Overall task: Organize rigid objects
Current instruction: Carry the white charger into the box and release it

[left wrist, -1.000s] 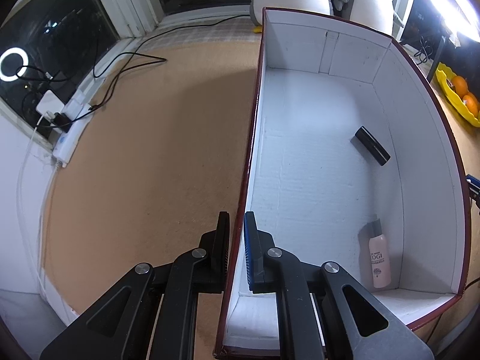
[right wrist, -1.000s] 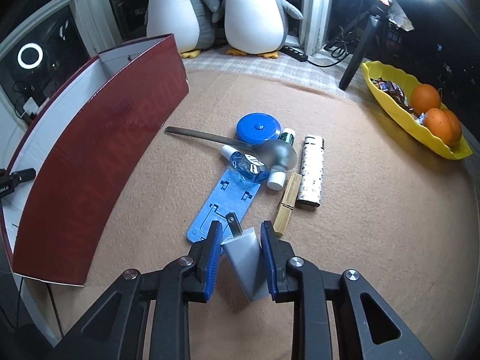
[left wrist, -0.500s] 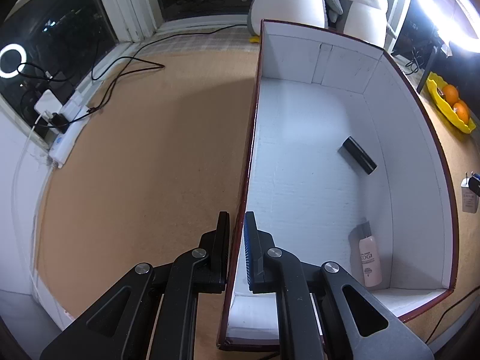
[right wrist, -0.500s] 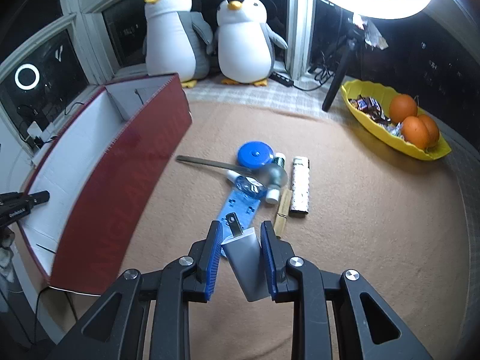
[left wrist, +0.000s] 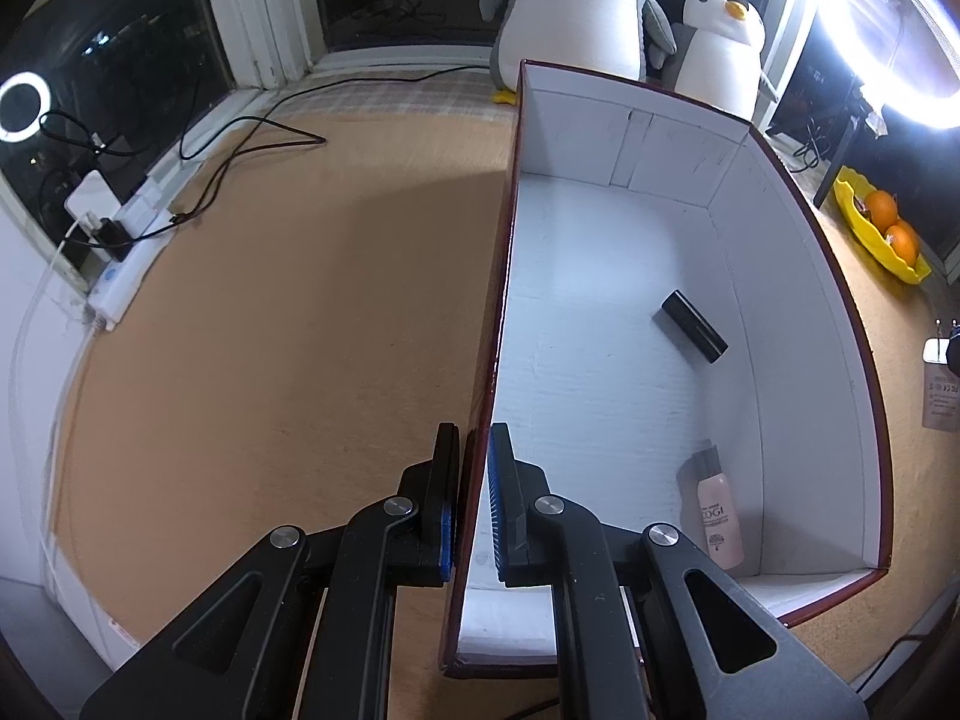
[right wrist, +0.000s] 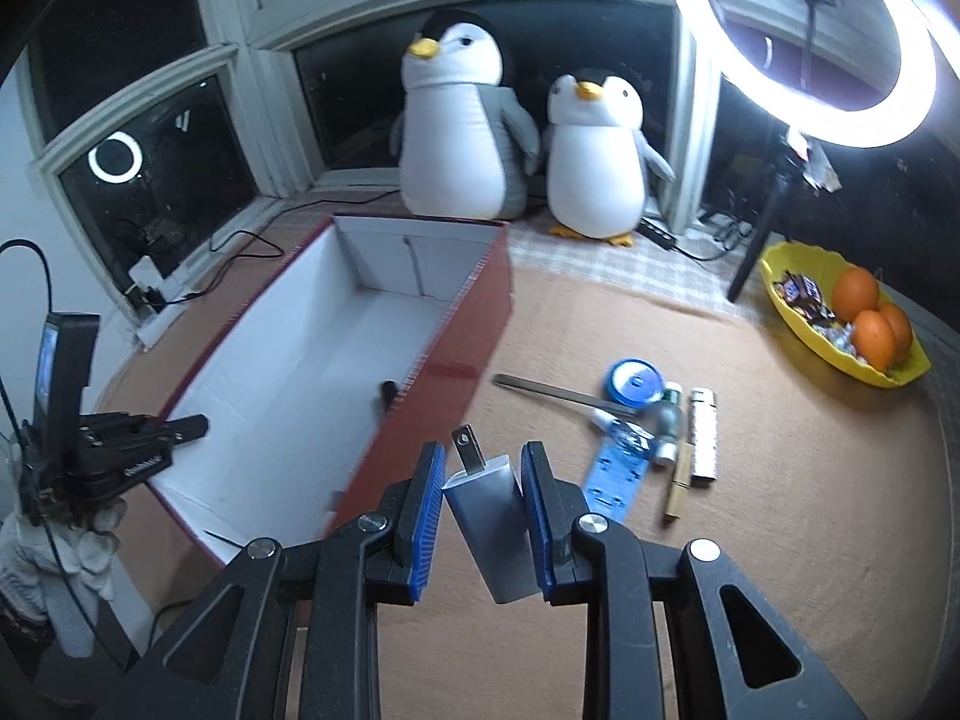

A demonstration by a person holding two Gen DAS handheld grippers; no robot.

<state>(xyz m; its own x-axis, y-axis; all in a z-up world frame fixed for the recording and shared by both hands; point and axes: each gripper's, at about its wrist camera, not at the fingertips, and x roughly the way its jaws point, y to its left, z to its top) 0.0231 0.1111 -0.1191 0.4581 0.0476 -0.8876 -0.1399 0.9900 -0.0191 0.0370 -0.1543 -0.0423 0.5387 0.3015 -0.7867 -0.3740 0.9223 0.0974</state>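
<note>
Bottle [left wrist: 719, 516] and bar [left wrist: 694, 326] inside box [left wrist: 798, 324]

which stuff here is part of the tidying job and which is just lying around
Job: box, charger in right claw, left claw on box wall, spoon, tape measure, clothespin.

Lying about: penguins, fruit tray, ring light.

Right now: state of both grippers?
Left gripper: shut on the box wall.
Right gripper: shut on the white plug adapter, held above the table.
</note>
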